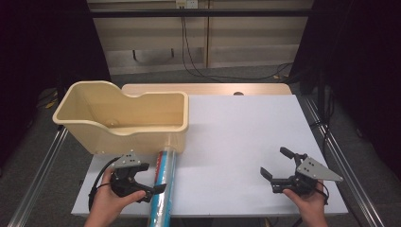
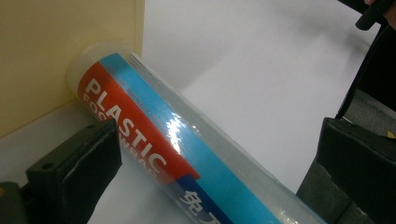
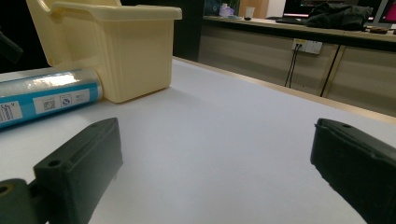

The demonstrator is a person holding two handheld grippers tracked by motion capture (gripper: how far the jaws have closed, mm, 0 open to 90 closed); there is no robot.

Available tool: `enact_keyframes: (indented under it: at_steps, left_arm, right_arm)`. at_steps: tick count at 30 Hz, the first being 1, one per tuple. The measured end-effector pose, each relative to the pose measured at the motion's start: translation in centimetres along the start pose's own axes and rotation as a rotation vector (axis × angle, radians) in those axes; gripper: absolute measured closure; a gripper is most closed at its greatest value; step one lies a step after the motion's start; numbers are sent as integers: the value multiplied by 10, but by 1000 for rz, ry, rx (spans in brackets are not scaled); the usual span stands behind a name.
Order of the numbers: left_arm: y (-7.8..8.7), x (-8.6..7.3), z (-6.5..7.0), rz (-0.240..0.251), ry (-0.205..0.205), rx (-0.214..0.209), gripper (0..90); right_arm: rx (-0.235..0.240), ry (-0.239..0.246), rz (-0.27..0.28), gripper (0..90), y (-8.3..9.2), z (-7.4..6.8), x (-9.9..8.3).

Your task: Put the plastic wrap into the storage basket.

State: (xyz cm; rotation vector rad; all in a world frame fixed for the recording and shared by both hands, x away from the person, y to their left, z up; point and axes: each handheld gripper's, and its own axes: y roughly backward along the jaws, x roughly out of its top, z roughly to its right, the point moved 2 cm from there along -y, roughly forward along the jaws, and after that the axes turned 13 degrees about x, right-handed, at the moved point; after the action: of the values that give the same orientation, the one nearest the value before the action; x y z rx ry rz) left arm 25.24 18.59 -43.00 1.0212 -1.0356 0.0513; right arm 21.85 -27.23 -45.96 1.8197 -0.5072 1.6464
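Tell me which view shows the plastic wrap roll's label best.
The left gripper view: the plastic wrap roll lies close between open jaws, "PLASTIC" legible. The high view shows its whole length, print unreadable, end against the cream bin. The right gripper view shows one end, sideways.

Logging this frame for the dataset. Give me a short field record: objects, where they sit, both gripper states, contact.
surface: white table top
roll: plastic wrap roll, lying flat, far end against the bin, near end over the table's front edge
bin: cream plastic bin, upright, back left of the table
left gripper: left gripper, open, jaws either side of the roll, not closed on it
right gripper: right gripper, open, holding nothing, low over bare table at right
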Motion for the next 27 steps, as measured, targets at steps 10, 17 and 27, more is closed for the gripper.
enact_keyframes:
  at_steps: [10, 17, 27]
  left_arm:
    - [-9, 6, 6, -146, 44, 33, 9]
    - [-19, 5, 11, -259, 84, 63, 18]
    - [-27, 3, 16, -364, 93, 65, 18]
  right_arm:
    - [5, 0, -2, 18, -1, -1, 0]
    - [5, -5, -4, 22, 0, -1, -1]
    - [4, -3, -6, 23, 0, -1, 0]
